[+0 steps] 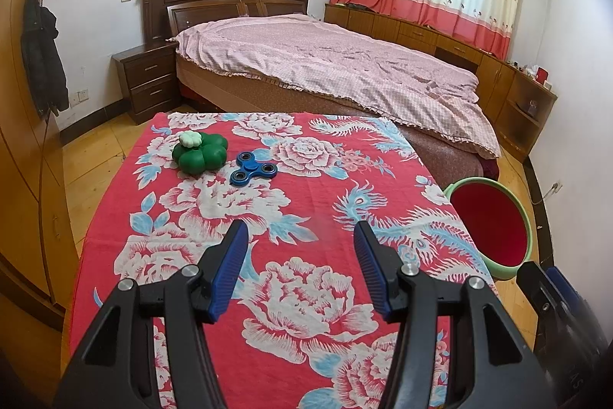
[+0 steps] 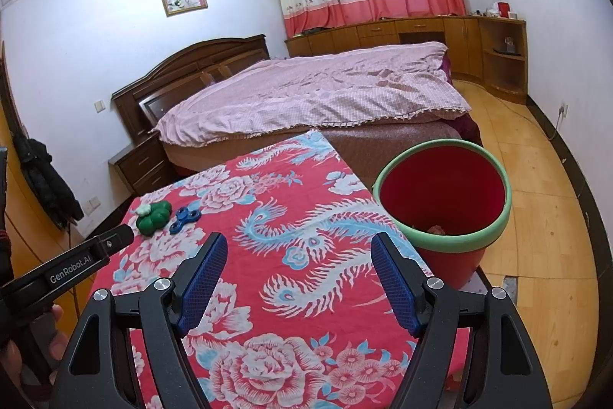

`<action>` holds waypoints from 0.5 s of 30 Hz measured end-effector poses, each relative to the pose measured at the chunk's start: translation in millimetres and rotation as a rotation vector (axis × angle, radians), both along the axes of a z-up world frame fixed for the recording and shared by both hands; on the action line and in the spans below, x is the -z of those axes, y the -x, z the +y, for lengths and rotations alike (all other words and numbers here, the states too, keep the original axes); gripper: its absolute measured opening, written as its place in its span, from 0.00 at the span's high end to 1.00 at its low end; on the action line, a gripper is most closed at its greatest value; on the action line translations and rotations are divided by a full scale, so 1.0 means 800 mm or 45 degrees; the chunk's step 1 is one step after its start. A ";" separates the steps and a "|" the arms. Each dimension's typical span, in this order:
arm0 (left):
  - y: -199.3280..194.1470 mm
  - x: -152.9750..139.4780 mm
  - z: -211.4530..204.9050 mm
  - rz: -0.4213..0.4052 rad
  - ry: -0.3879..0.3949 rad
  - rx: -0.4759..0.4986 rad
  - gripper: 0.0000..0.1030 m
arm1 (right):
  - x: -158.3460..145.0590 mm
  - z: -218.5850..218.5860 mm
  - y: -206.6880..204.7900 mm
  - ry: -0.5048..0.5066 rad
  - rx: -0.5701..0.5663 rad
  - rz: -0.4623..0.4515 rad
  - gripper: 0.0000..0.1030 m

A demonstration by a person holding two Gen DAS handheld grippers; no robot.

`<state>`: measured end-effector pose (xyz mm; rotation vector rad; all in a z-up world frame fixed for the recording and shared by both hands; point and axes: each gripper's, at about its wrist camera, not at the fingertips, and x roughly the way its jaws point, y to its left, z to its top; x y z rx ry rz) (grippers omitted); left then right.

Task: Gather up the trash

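You have a red tablecloth (image 1: pixel 306 209) with white peonies and blue phoenixes, a green clover toy (image 1: pixel 199 153), a blue spinner (image 1: pixel 253 170), and a red bucket (image 2: pixel 444 194) rimmed pale green.

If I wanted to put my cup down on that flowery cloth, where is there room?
Nearly everywhere: the cloth is bare from the two open grippers, left and right, up to the far edge by the bed. Only the far left corner is taken, by the green clover toy and the blue spinner.

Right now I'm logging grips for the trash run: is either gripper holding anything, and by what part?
Nothing is held. The left gripper and right gripper both stand open over the tablecloth, with nothing between their fingers.
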<state>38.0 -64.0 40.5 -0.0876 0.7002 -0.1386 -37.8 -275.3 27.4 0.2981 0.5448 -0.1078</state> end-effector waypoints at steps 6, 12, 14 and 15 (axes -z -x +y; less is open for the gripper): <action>0.000 0.000 0.000 0.000 0.001 -0.001 0.44 | 0.001 -0.001 0.001 -0.004 -0.002 0.002 0.24; 0.000 0.000 0.000 -0.001 0.000 0.000 0.44 | 0.002 -0.001 0.001 -0.002 -0.003 0.002 0.24; 0.000 0.000 0.001 -0.001 0.001 0.000 0.44 | 0.002 -0.001 0.001 -0.004 -0.003 0.001 0.24; 0.000 0.000 0.001 0.000 0.001 0.000 0.44 | 0.002 -0.001 0.001 -0.003 -0.003 0.001 0.24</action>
